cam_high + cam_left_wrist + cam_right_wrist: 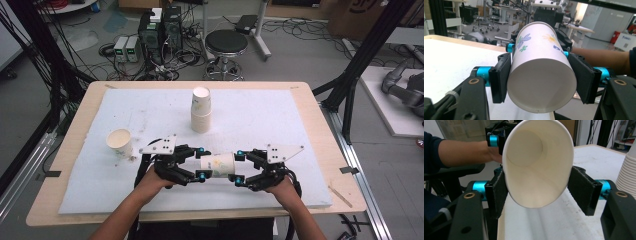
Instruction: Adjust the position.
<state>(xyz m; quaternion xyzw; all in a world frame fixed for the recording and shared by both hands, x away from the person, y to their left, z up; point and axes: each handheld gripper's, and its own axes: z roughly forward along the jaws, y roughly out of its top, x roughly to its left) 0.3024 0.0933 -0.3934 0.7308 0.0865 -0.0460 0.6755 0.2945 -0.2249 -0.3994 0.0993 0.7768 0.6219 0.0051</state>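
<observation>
Nearest, the left gripper (201,163) and right gripper (239,167) both clamp 1 white floral-printed paper cup (218,164), held sideways above the white foam mat (260,120). Probably mid-handover. Farther off: 1 loose upright paper cup (120,142), then an upside-down paper cup stack (201,110), likely destination.
</observation>
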